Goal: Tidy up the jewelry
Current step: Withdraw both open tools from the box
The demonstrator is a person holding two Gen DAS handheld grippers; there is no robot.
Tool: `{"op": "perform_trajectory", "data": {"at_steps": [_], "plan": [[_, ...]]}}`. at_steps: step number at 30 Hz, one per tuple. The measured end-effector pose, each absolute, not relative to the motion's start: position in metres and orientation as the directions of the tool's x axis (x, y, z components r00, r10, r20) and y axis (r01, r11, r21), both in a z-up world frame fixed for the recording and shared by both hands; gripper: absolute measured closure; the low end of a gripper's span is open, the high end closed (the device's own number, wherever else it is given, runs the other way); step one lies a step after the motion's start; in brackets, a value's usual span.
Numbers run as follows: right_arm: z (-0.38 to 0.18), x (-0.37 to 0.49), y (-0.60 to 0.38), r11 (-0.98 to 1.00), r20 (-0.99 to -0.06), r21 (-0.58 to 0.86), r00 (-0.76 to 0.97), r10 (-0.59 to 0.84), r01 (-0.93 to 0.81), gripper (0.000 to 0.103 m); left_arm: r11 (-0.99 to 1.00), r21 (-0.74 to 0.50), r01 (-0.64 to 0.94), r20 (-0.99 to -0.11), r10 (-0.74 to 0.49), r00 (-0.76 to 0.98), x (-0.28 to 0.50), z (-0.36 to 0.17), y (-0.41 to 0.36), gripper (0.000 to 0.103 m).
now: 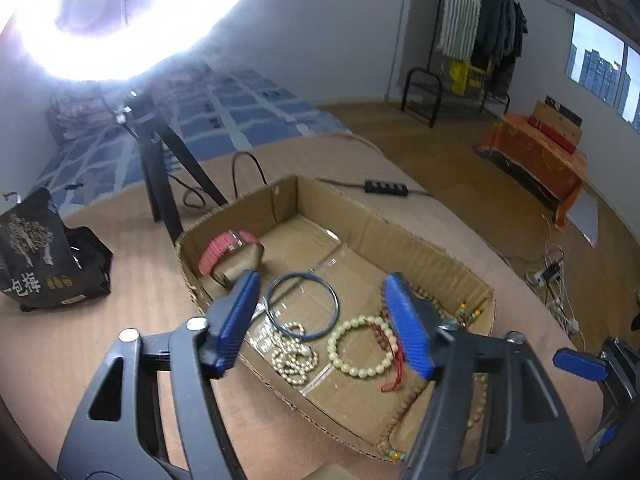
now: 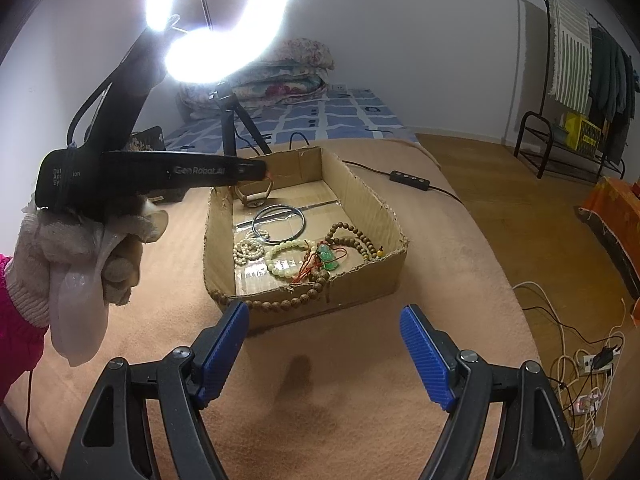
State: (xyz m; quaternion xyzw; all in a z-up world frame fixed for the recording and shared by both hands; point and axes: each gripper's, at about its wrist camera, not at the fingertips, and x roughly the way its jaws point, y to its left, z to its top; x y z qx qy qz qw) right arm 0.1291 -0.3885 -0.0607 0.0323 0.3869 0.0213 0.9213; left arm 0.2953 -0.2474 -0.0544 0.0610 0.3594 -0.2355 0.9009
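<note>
A shallow cardboard box [image 1: 420,248] sits on the peach blanket and holds the jewelry. My left gripper [image 1: 320,280] hangs open above its near-left part, nothing between the blue pads. Below it lie a blue bangle [image 1: 335,300], a pearl bracelet [image 1: 290,360] and a pale green bead bracelet [image 1: 362,374]. A red-strapped watch [image 1: 224,250] on a roll rests in the far-left corner. Wooden prayer beads [image 2: 280,304] drape over the box [image 2: 360,292] front wall, beside a green pendant [image 2: 328,258]. My right gripper [image 2: 325,310] stands open in front of the box, over bare blanket.
A ring light on a black tripod [image 1: 160,184] stands just behind the box. A black snack bag [image 1: 36,256] is at the left. A cable switch [image 1: 386,189] lies beyond the box. A gloved hand [image 2: 80,248] holds the left tool. Cables [image 2: 580,380] lie on the floor.
</note>
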Motion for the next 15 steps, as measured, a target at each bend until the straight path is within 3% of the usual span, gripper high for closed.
{"op": "perform_trajectory", "data": {"at_steps": [4, 6, 15], "plan": [[-0.063, 0.129, -0.388, 0.997, -0.715, 0.079, 0.696, 0.067, -0.014, 0.020, 0.882, -0.055, 0.468, -0.692, -0.371, 0.619, 0.298, -0.054, -0.248, 0.031], [-0.062, 0.128, -0.387, 0.997, -0.715, 0.082, 0.696, 0.069, -0.015, 0.020, 0.884, -0.053, 0.465, -0.687, -0.370, 0.625, 0.297, -0.054, -0.247, 0.024], [-0.054, 0.125, -0.381, 0.997, -0.709, 0.071, 0.702, 0.066, -0.023, 0.020, 0.885, -0.033, 0.464, -0.678, -0.361, 0.640, 0.287, -0.042, -0.239, 0.023]]}}
